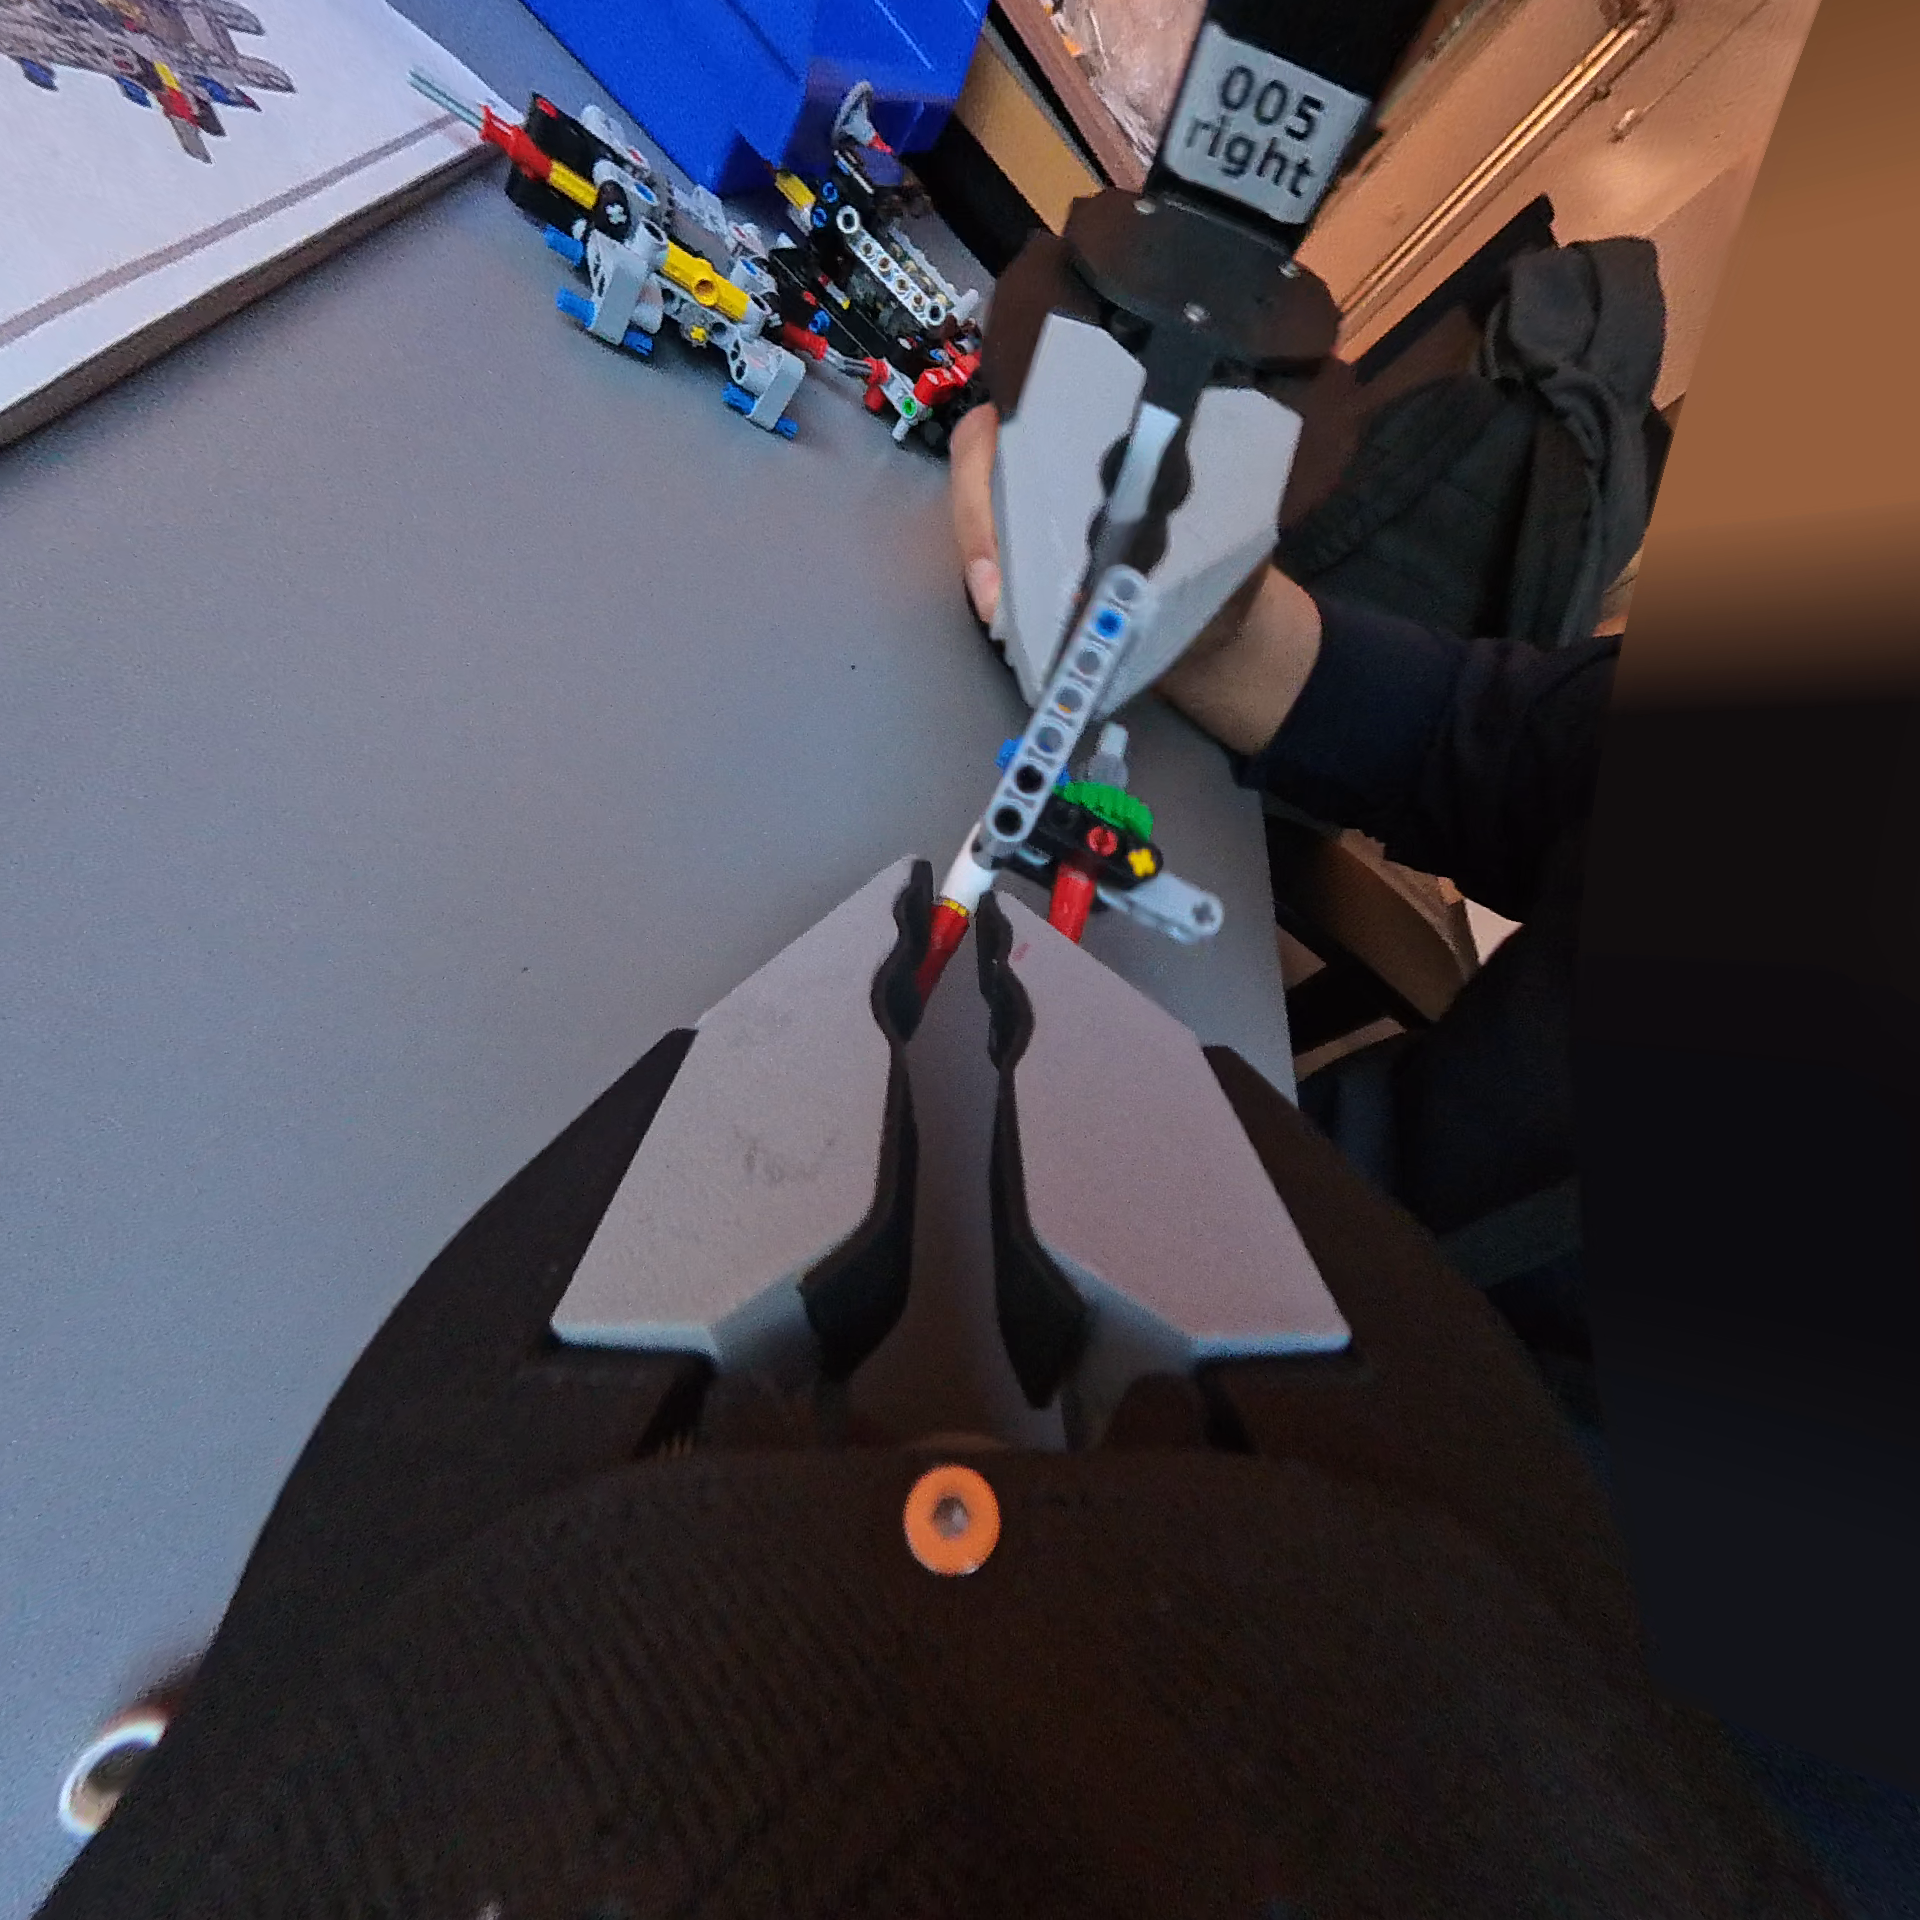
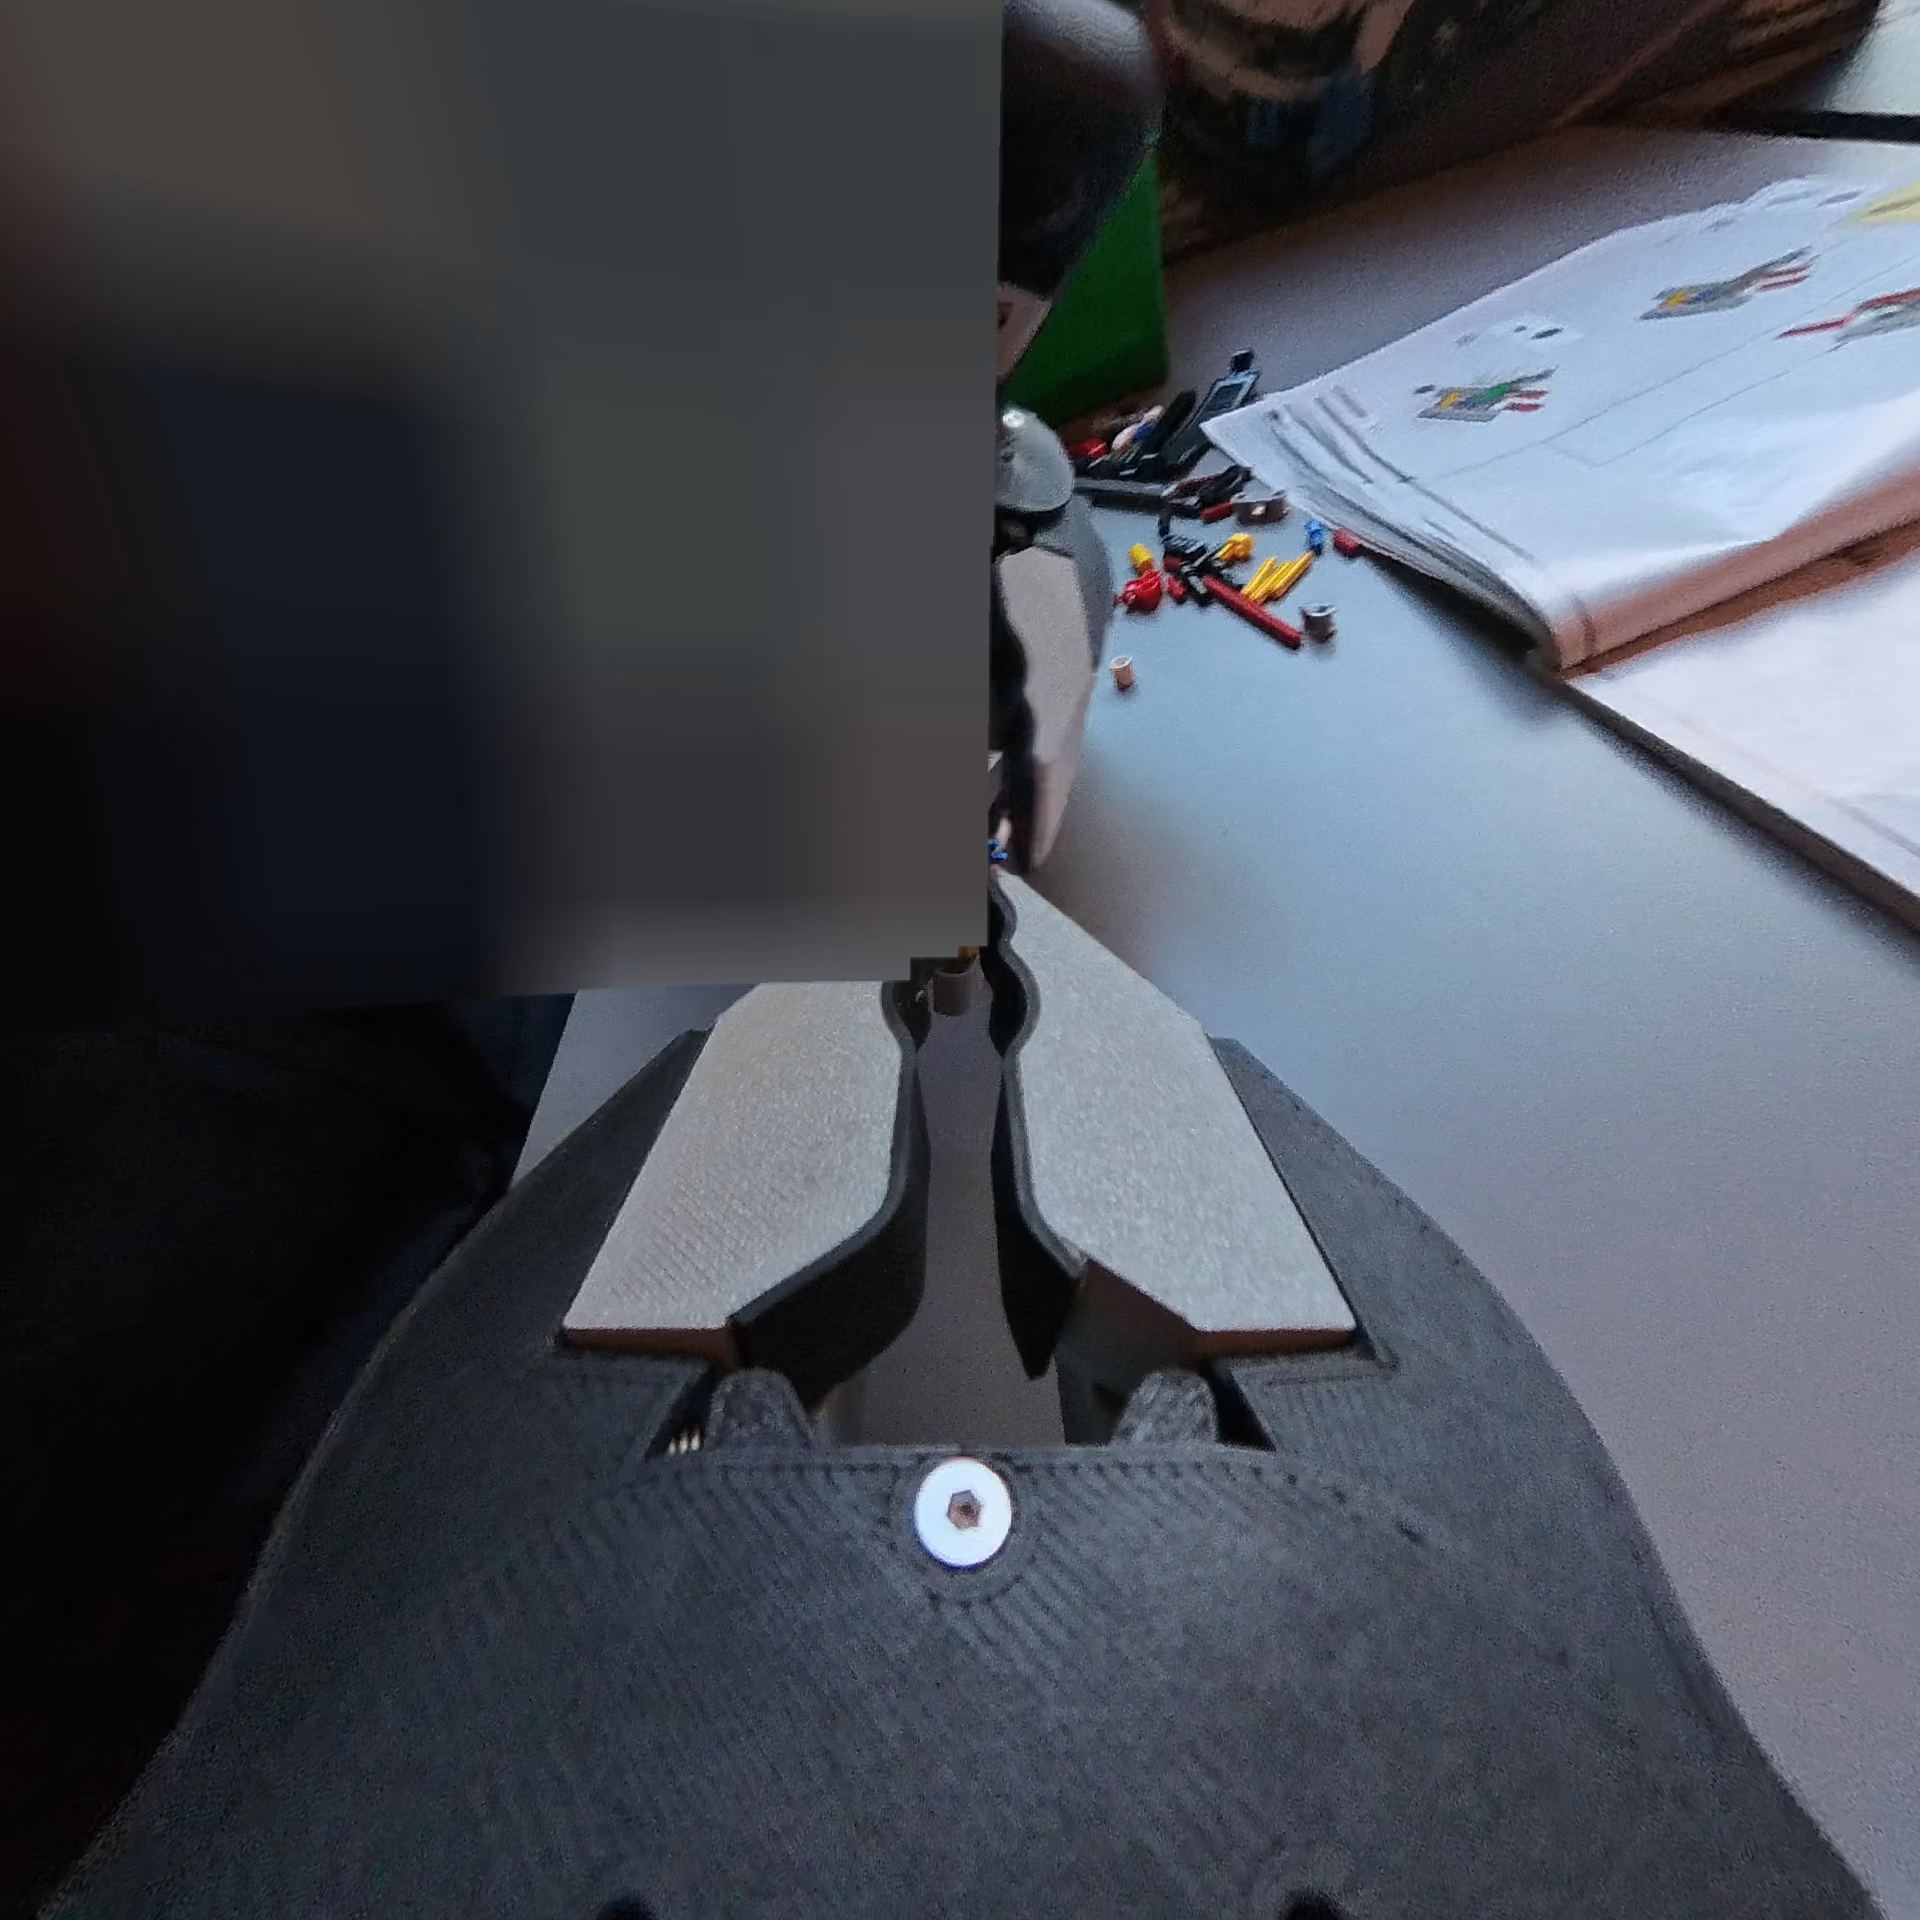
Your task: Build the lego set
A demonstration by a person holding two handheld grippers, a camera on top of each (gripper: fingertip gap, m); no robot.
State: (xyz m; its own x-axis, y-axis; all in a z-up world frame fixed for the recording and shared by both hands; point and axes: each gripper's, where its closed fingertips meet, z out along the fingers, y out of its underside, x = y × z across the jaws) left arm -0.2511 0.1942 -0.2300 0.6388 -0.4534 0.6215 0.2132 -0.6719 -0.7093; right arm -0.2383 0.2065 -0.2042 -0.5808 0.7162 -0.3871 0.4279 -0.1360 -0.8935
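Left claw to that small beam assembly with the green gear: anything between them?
Nothing visible. The left claw already grips a red axle of the small grey-beam assembly with green gear; the right claw holds its grey holed beam's far end.

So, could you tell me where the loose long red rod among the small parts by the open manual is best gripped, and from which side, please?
Grip the long red rod at mid-length from above, jaws closing across its thin width. It lies flat on the grey table, with yellow pins crowding its upper end, so the lower half looks freer.
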